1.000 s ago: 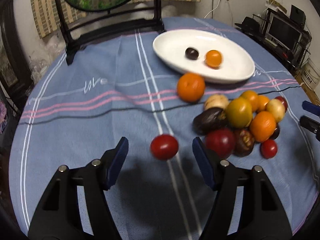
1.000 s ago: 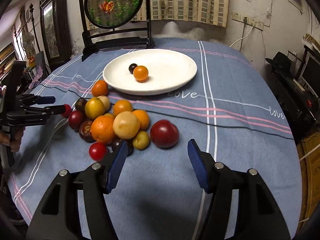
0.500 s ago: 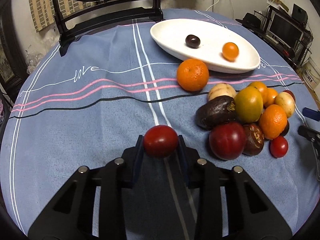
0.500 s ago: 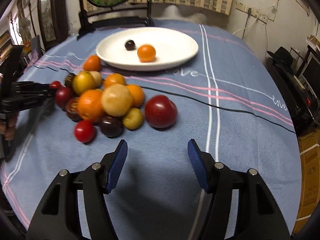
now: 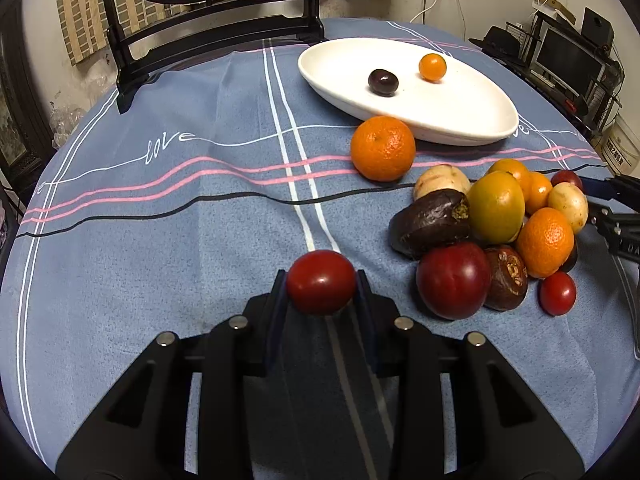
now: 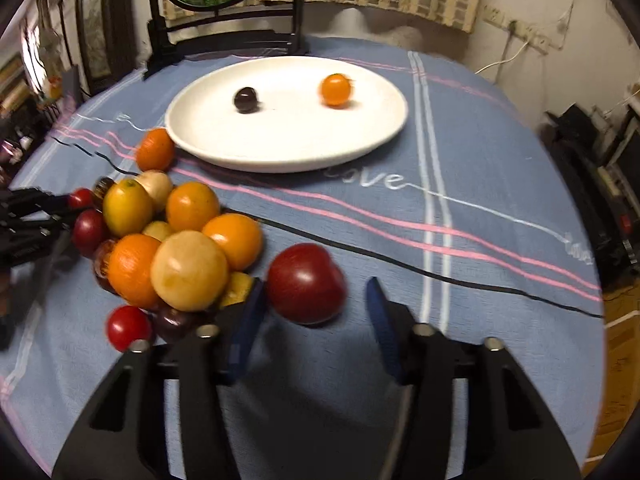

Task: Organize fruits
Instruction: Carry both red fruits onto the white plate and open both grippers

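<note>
My left gripper (image 5: 321, 280) is shut on a small red tomato (image 5: 316, 292) just above the blue tablecloth. In the right wrist view the same gripper (image 6: 60, 210) comes in from the left beside the fruit pile (image 6: 188, 268). My right gripper (image 6: 315, 283) straddles a large dark red fruit (image 6: 306, 276) with its jaws closing. The left pad is at the fruit and a gap shows at the right pad. A white plate (image 5: 460, 120) holds a dark round fruit (image 5: 383, 82) and a small orange fruit (image 5: 432, 67).
A mandarin (image 5: 383, 148) lies alone beside the plate. A dark wooden stand with a round screen (image 5: 216, 40) stands at the table's far edge. Shelves and electronics (image 5: 568, 52) line the right wall. Bare cloth (image 5: 160, 220) spreads left of the pile.
My left gripper went from open around the tomato to shut on it. My right gripper moved forward onto the large red fruit and its jaws narrowed. The orange fruit rolled right on the plate.
</note>
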The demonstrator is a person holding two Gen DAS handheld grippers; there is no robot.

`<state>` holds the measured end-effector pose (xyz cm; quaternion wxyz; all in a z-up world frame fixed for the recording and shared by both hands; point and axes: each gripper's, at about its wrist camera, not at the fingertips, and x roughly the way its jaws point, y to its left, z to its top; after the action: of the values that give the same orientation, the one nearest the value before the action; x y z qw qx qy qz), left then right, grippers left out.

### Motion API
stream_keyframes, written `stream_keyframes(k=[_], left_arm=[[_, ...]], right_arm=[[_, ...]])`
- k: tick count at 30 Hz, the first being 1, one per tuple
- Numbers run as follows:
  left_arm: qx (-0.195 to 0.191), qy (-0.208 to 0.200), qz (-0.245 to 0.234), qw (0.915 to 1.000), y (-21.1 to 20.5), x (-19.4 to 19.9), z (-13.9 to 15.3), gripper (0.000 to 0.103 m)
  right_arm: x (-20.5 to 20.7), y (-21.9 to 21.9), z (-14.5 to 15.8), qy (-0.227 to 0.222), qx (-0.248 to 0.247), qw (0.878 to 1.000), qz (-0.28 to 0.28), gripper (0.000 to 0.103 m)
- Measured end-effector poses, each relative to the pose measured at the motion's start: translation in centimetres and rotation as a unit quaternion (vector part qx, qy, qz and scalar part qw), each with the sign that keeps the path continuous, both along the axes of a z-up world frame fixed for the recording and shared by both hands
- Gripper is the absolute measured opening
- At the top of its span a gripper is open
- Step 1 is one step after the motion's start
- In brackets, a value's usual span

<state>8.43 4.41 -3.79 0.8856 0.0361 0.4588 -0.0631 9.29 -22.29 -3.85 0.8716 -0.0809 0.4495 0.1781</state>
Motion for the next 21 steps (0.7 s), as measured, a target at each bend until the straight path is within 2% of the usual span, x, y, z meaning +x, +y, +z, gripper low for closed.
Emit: stream_keyframes(k=[9,14,21], left_arm=[[-0.007,-0.010,-0.004,0.9999,0.0,-0.6,0.8,0.032],[-0.005,-0.007,-0.004,1.0000,-0.2,-0.5,0.9,0.032],[-0.007,0.002,-0.006,1.0000,-0.5,-0.3,0.4,0.032]], right_arm=[[-0.7,-1.0,0.5,0.005,0.042,0.999,-0.012,0.041],[-1.1,-1.0,0.1,0.009,0.022,1.000,-0.008,0.043],[1.0,-0.3,-0.4,0.021,0.018,1.000,-0.006,0.046]])
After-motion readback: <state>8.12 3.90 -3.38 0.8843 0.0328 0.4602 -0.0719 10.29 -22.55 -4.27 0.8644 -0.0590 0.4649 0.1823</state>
